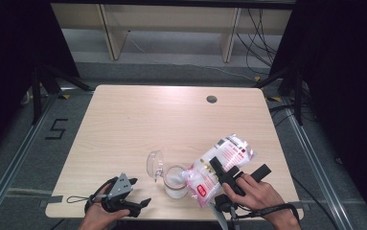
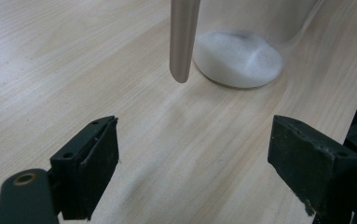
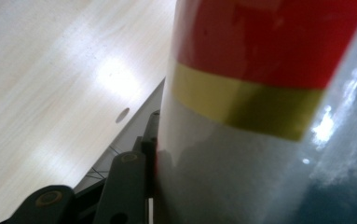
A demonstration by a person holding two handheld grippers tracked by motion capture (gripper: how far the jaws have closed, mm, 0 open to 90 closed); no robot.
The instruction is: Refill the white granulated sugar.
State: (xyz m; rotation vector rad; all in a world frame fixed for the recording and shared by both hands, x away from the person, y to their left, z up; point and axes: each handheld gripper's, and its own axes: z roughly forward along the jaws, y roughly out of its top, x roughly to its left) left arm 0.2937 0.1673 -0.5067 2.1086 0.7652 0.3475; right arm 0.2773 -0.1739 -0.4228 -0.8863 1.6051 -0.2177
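The right gripper point(image 1: 229, 178) is clamped on a clear plastic bag of white powder with red print point(image 1: 219, 165), tilted mouth-down over a clear glass jar point(image 1: 176, 182) — white powder lies in its bottom. The left gripper point(image 1: 140, 203) rests low near the table's point(image 1: 138, 115) front edge, jaws apart on nothing. The jar's clear hinged lid point(image 1: 154, 164) stands open behind.

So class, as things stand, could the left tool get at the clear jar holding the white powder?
Probably yes. The left tool is open and holds nothing, and bare table lies between it and the jar. The bag, gripped by the right tool, leans on the jar's far side, so that side is crowded.
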